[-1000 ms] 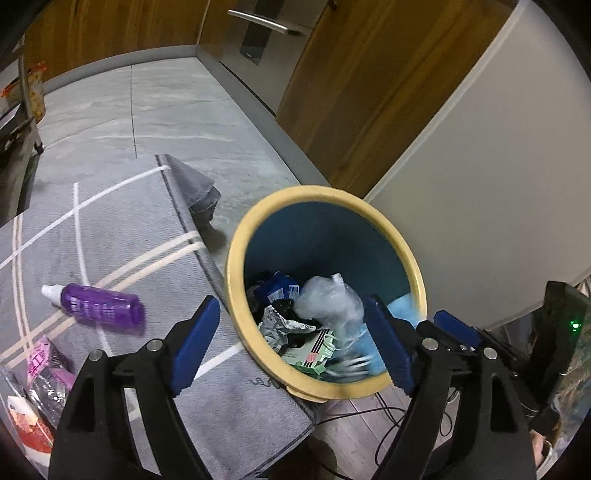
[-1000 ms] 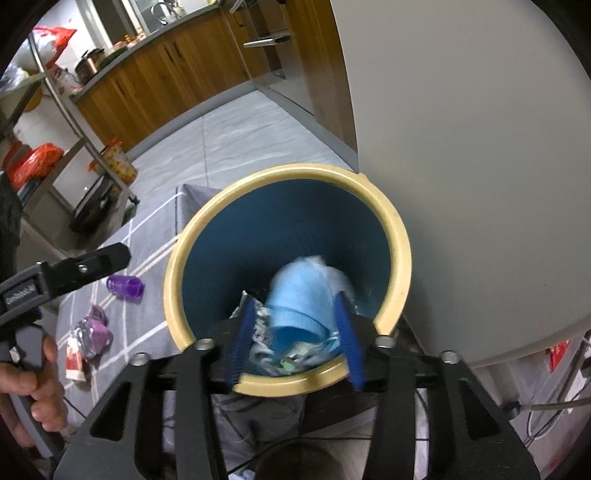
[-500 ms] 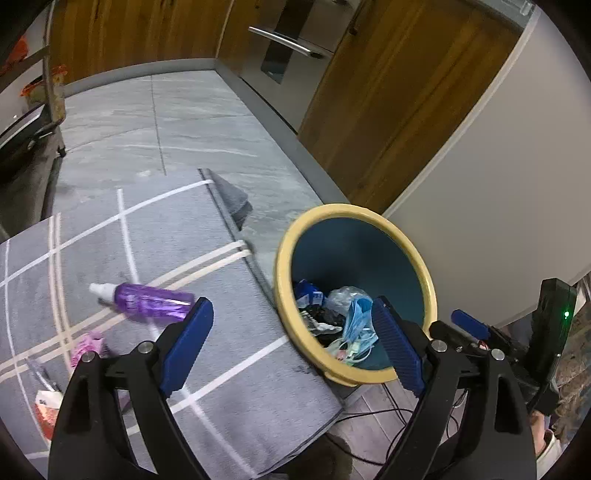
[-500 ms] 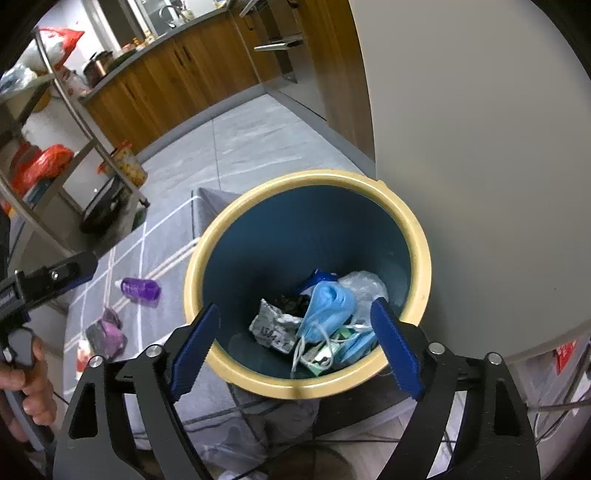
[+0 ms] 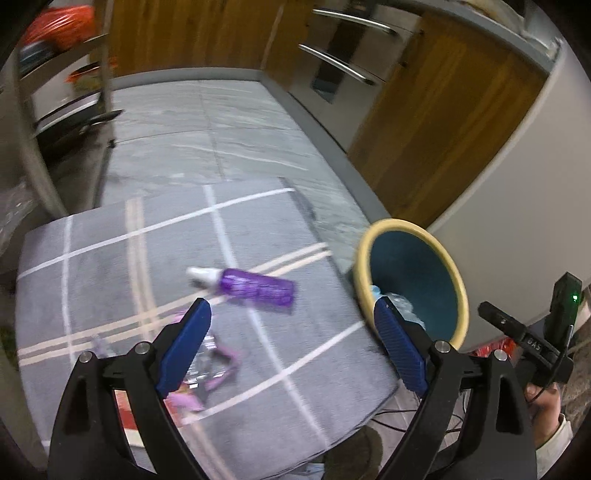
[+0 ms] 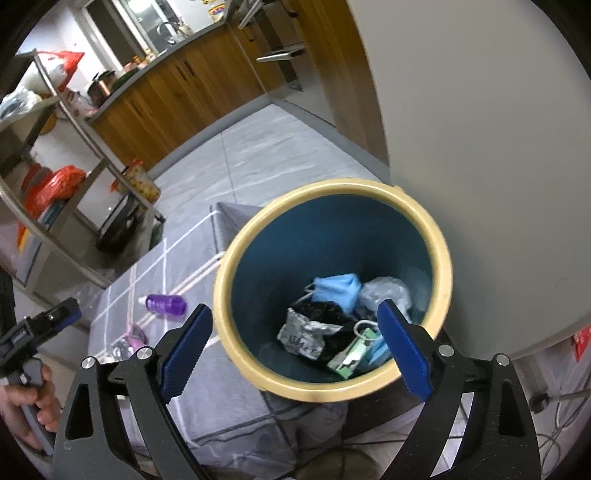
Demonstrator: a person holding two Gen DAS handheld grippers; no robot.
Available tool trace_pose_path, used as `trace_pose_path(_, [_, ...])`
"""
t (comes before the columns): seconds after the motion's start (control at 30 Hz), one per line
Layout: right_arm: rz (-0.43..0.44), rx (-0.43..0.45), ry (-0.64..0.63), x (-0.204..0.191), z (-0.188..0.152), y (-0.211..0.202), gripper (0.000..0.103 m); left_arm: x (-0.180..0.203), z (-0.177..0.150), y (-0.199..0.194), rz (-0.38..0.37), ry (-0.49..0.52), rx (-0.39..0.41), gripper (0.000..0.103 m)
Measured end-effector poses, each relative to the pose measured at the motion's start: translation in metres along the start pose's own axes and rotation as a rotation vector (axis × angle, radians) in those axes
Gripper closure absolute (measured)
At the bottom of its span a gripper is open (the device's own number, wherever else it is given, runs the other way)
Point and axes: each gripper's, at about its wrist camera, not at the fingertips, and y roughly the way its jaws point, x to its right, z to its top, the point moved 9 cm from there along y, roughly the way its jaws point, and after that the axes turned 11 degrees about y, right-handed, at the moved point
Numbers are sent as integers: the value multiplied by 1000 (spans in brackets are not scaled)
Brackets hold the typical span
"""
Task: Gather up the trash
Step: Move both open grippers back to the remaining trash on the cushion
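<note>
A blue bin with a yellow rim stands on the floor by a white wall; it also shows in the left wrist view. Inside lie a blue face mask, a clear plastic bag, a crumpled silver wrapper and a green-white packet. My right gripper is open and empty above the bin. My left gripper is open and empty above the grey rug. A purple bottle lies on the rug, also seen in the right wrist view. Pink wrappers lie below the left gripper.
Wooden kitchen cabinets and an oven front line the far side. A metal shelf rack with red bags stands left of the rug. Cables lie on the floor by the rug's near edge.
The blue mask left my right gripper and fell into the bin; the right jaws opened wide and pulled back. My left gripper swung left, away from the bin, over the rug.
</note>
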Motion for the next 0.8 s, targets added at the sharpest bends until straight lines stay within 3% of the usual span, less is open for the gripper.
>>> trace_pose_path(0.33, [42,-57,-123,-63,-27,17,12,-86,-46,-29,91,-136,-25,14])
trace_pose_path(0.57, [67,-105,-213,-102,-51,29,12,-125,-93,-31,139,-187,-121,14])
trace_pose_path(0.8, [82,-134,-279,-132,-70,34,12,-147,-135,-8,107,-270,-223,14])
